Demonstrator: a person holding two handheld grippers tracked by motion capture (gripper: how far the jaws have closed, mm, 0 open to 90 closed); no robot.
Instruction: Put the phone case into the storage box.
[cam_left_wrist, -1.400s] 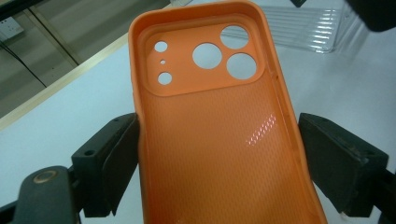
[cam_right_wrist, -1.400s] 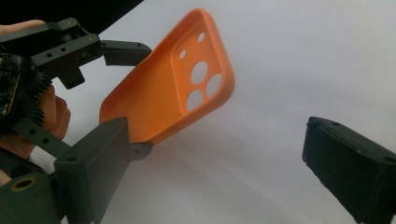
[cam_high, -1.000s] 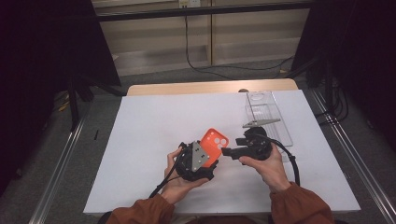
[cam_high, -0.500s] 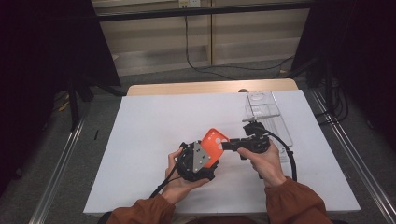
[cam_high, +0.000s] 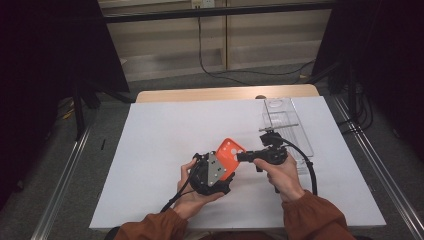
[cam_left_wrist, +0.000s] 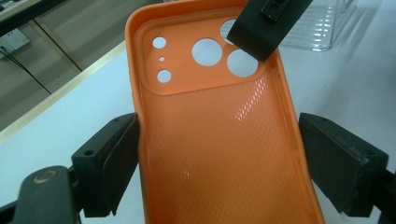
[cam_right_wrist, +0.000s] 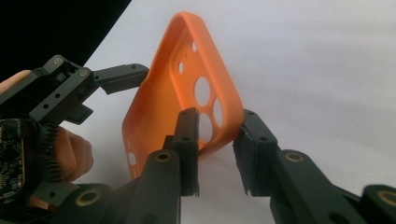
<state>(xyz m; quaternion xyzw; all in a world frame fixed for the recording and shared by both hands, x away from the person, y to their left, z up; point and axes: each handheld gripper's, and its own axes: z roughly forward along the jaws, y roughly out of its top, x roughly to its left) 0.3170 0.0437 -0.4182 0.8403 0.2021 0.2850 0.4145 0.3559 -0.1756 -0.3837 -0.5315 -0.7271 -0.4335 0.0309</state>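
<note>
Left claw: jaws set on the two long edges of the orange phone case, one jaw pressed to the near-left rim, the other touching or just off the opposite rim. Reads as grasping the case across its width, hollow side toward the camera.

Right claw: jaws straddle the camera-cutout corner of the case, one inside the shell, one outside. A slight gap shows on the outer side; cannot tell whether it is clenched yet or only closing in.

Case is held up off the white worktop, between both claws, tilted, in front of the person.

Step in hand, by my reading: handover or two-point hold of the case, right claw taking the top corner while the left holds the sides. Next move calls for the right claw to bite firmly on the thin rim before the left lets go; the soft shell may flex or twist out of a corner grip.

View differences:
- Left gripper view: textured inner face and lens holes, plus a right-claw jaw over the cutouts.
- Right gripper view: case thickness and jaw straddle.
- High view: left claw, right claw, and a clear plastic tray at the worktop's far right, well apart.
</note>
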